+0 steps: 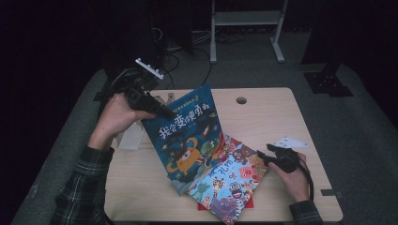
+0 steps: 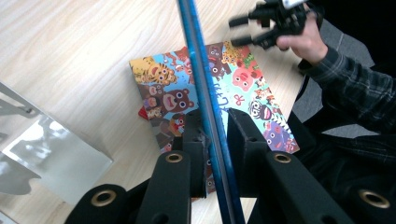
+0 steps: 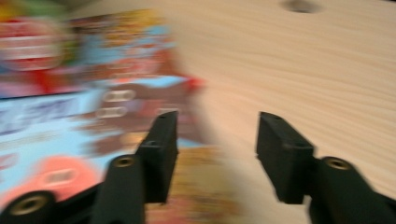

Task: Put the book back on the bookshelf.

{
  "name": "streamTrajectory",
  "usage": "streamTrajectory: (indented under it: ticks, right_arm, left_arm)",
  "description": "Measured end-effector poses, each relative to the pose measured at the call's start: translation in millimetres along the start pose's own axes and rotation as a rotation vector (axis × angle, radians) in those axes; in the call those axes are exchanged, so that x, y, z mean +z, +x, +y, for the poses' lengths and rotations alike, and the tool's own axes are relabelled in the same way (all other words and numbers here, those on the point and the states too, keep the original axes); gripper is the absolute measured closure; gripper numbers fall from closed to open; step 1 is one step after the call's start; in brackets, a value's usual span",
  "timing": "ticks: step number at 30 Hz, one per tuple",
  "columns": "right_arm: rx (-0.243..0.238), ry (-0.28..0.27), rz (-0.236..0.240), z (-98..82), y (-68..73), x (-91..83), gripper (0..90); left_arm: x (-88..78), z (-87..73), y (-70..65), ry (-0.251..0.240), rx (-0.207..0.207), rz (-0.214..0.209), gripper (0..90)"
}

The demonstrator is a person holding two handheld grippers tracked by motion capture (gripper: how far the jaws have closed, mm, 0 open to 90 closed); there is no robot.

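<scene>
From the high view, my left claw (image 1: 162, 111) pinches the top left corner of the blue book (image 1: 185, 136) and holds it tilted up off the counter (image 1: 272, 112), its lower edge down near the second book (image 1: 230, 180), the one with cartoon animals, which lies flat on the wood. My right claw (image 1: 264, 157) hangs just beside the right edge of that flat book, jaws spread, nothing between them. A pale flat sheet (image 1: 131, 136) lies on the counter under my left hand (image 1: 117, 115)

Along my left claw (image 2: 215, 135), the blue book (image 2: 205, 93) runs edge-on up between the two jaws, which press on it from both sides. Below it the animal book (image 2: 252, 93) lies on the counter (image 2: 70, 56), with a bit of something red (image 2: 143, 113) showing at its edge. My other claw (image 2: 252, 30) is farther off by the book's far corner, jaws apart. A shiny metal stand (image 2: 51, 158) sits at the left

Along my right claw (image 3: 215, 149), the picture is blurred. The jaws are spread with bare counter (image 3: 303, 70) between them, and the animal book (image 3: 93, 93) lies to the left, just beside the left jaw
</scene>
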State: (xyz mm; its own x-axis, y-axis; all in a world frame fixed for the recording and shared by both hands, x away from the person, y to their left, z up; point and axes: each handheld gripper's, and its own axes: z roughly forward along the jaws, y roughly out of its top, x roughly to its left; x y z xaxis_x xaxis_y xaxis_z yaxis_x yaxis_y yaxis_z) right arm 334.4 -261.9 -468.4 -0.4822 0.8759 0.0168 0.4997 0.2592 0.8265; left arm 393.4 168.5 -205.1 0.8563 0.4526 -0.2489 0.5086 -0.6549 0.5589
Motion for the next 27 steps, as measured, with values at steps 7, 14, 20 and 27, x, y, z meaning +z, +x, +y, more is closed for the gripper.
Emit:
streamTrajectory:
  ticks: [7,14,20,27]
  right_arm:
    - [0.062,0.057,-0.218,-13.5,-43.3,10.6,30.8]
    - [0.046,0.095,-0.295,-18.4,-55.3,23.5,28.3]
    - [0.067,0.103,-0.287,-18.2,-58.6,30.3,26.7]
    - [0.153,0.114,-0.252,-19.4,-65.2,29.2,26.6]
  left_arm:
    - [-6.8,7.0,-14.2,0.009,0.06,0.016,82.7]
    - [-18.9,6.1,-20.4,-0.027,0.087,0.053,82.6]
    - [-32.8,-2.1,-18.7,-0.035,0.081,0.065,82.7]
    - [-54.6,-22.8,-11.2,-0.069,0.035,0.084,82.6]
